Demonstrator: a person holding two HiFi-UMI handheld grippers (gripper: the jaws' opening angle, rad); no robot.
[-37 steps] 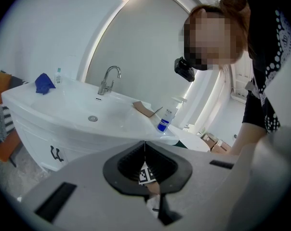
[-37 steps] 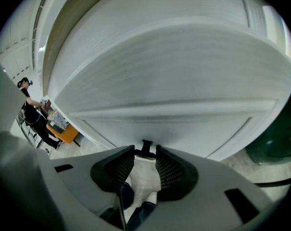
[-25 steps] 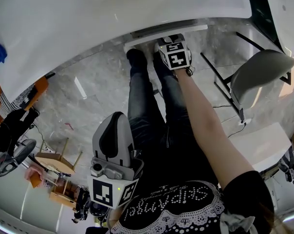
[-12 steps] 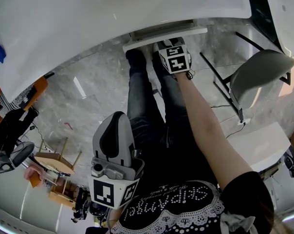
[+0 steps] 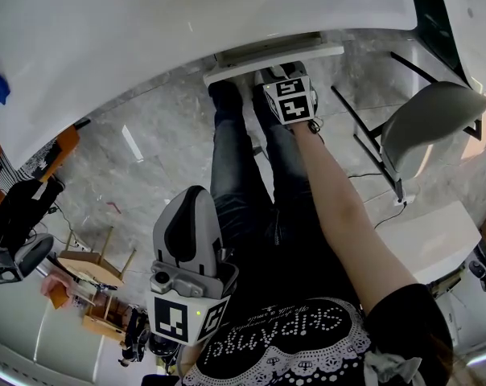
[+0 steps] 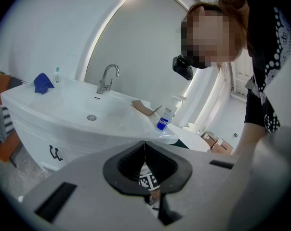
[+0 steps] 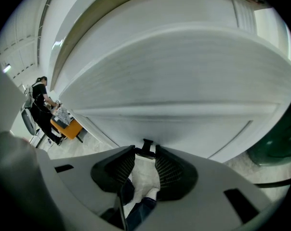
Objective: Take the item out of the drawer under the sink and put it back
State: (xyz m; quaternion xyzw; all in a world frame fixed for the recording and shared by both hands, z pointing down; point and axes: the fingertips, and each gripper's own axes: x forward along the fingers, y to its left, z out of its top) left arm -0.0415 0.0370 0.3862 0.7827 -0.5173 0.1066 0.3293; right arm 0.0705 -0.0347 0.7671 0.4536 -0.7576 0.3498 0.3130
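The white drawer (image 5: 269, 56) juts a little way out from under the white sink counter (image 5: 187, 22). My right gripper (image 5: 280, 71) reaches down to the drawer's front edge. In the right gripper view the curved white drawer front (image 7: 184, 81) fills the frame, and my right gripper (image 7: 145, 152) is shut on its small black handle (image 7: 147, 146). No item from the drawer shows. My left gripper (image 5: 192, 191) hangs near my body, shut and empty. In the left gripper view its jaws (image 6: 144, 144) meet above the basin (image 6: 87, 114).
A grey chair (image 5: 424, 123) stands to the right of the drawer. On the counter are a faucet (image 6: 108, 77), a blue cloth (image 6: 42, 82), a piece of cardboard (image 6: 143, 107) and a blue-bottomed bottle (image 6: 165, 118). My legs stand on the marble floor (image 5: 154, 127).
My right gripper has drawn back slightly toward me, and the drawer edge has come out a little with it. The left gripper has not moved.
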